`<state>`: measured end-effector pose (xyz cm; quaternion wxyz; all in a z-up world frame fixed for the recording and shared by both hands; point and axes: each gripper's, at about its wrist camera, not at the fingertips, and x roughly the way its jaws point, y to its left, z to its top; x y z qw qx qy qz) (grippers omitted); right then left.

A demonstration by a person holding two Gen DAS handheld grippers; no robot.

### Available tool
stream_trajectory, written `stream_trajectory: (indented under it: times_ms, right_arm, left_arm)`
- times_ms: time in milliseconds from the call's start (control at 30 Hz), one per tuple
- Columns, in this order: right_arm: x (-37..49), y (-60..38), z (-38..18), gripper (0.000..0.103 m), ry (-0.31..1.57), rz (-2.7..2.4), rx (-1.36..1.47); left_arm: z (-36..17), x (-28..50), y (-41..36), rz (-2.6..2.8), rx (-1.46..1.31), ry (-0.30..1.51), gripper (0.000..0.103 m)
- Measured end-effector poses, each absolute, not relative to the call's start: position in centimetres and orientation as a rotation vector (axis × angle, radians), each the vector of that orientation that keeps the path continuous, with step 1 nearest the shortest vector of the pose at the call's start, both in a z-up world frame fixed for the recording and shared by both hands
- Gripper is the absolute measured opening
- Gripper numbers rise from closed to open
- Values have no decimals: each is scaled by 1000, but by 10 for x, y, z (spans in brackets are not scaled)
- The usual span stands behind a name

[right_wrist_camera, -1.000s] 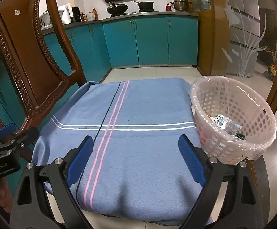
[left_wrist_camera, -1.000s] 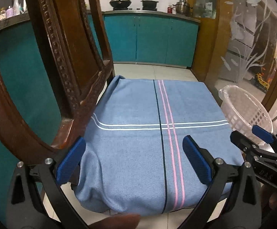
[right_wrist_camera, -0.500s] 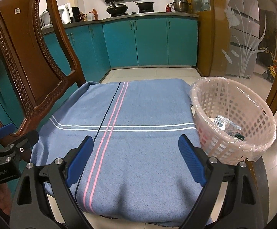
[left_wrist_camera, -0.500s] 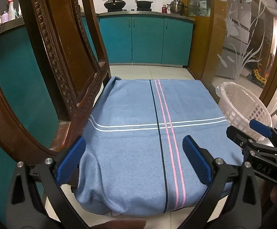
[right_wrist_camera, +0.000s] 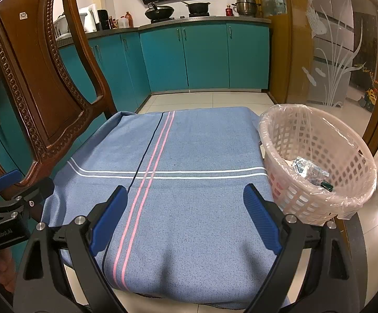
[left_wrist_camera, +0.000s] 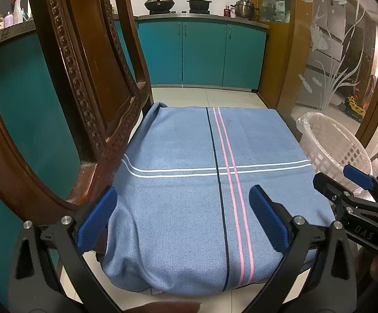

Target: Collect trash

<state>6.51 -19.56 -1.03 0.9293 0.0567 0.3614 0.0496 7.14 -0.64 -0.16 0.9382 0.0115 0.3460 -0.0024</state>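
A tiled kitchen with teal cabinets [right_wrist_camera: 204,57] along the far wall, pots on the stove top, and a frosted glass door at the right. In the foreground, a blue striped cloth [right_wrist_camera: 189,182] is draped over a chair seat.

The right gripper [right_wrist_camera: 186,216] hangs just above the near edge of the cloth, tilted downward, jaws spread wide with nothing between them. The left gripper [left_wrist_camera: 181,216] sits beside it in the same pose, also wide apart and empty. Both seem parked at rest, as though the work is finished or paused.

Ahead of both grippers, the cloth lies bare; no litter shows on it. Just to the right of the right gripper stands a pale lattice trash basket [right_wrist_camera: 319,208] lined with a thin plastic bag, probably set close so that drops need only a short reach. Inside it, near the bottom, lie crumpled clear wrappers [right_wrist_camera: 309,169] and a small dark scrap: the trash appears already collected. To the left of the left gripper rises the carved wooden chair back [left_wrist_camera: 89,78].
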Motion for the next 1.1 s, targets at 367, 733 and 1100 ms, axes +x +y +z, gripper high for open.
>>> stream_trajectory:
  times_ms: [367, 733, 1100]
  right_arm:
    - [65, -197, -10, 88, 741, 102, 114]
    - [65, -194, -11, 88, 743, 102, 112]
    - [65, -194, -11, 88, 745, 102, 112]
  left_arm:
    - [-5, 73, -6, -6, 20, 709, 100]
    - [-5, 74, -6, -4, 20, 716, 100]
    - [-6, 74, -7, -2, 20, 717, 100]
